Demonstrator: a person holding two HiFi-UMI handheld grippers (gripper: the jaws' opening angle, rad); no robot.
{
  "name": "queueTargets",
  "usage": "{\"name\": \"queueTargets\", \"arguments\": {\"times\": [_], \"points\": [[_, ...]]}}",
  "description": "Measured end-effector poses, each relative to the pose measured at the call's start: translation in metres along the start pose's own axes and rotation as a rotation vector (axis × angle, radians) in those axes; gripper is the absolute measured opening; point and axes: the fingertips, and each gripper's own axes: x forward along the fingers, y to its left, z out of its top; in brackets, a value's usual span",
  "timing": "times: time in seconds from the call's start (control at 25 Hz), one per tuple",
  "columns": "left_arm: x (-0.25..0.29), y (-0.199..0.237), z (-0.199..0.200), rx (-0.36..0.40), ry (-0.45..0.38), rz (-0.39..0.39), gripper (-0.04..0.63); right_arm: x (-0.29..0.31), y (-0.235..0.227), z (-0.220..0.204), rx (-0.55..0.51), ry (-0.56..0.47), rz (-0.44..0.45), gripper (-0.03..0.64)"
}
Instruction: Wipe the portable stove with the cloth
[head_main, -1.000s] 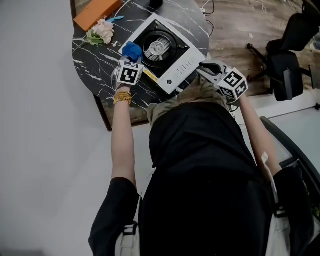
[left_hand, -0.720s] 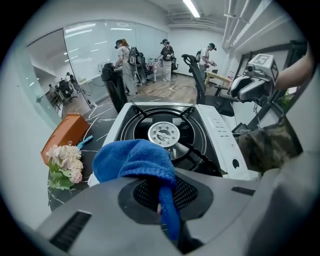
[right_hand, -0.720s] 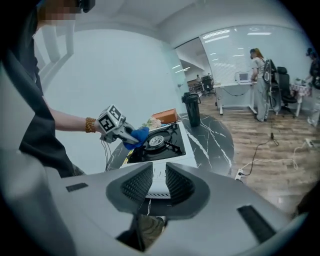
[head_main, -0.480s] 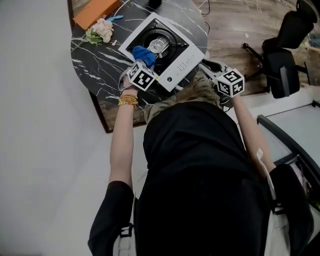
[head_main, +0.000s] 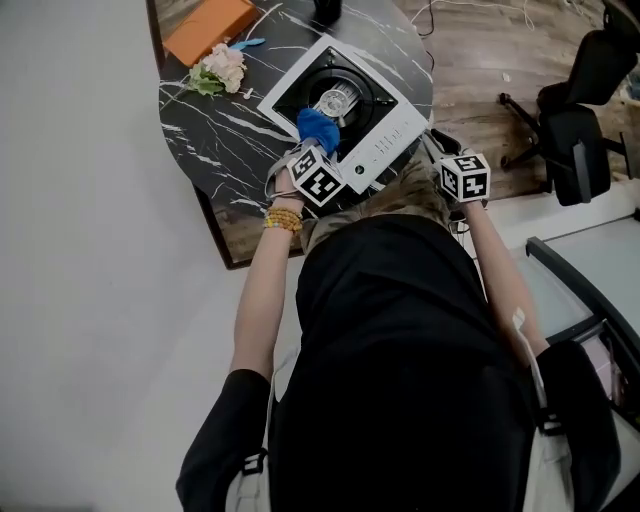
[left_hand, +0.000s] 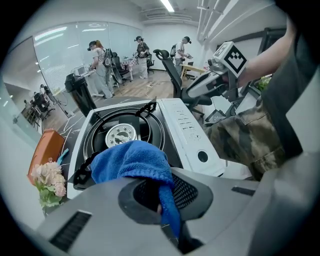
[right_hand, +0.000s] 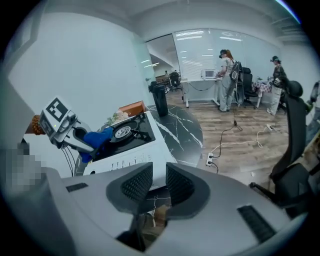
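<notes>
Two grippers are busy: the left gripper, clenched on the blue cloth over the portable stove beside its burner, should, I think, press flat and sweep slowly, while the right gripper, slightly parted and empty, hovers by the stove's right edge.

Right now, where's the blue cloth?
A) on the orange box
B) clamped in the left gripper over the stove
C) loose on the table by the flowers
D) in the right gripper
B: the left gripper is shut on the blue cloth, bunched over the stove by the burner; the right gripper holds nothing.
</notes>
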Motion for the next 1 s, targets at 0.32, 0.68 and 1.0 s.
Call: {"name": "queueTargets", "arguments": {"times": [0.32,0.68,1.0], "points": [[0.001,-0.001,0.0,-0.038,-0.036,-0.052,0.026,0.028,0.022,-0.024,-0.004,0.144,-0.048,0.069],[0.001,-0.001,-0.003,-0.04,0.035,-0.081,0.026,0.031,0.025,-0.03,0.107,0.279,0.093,0.067],[0.003,-0.004,-0.008,-0.072,0.157,-0.063,0.026,0.025,-0.002,-0.045,0.215,0.233,0.18,0.066]]}}
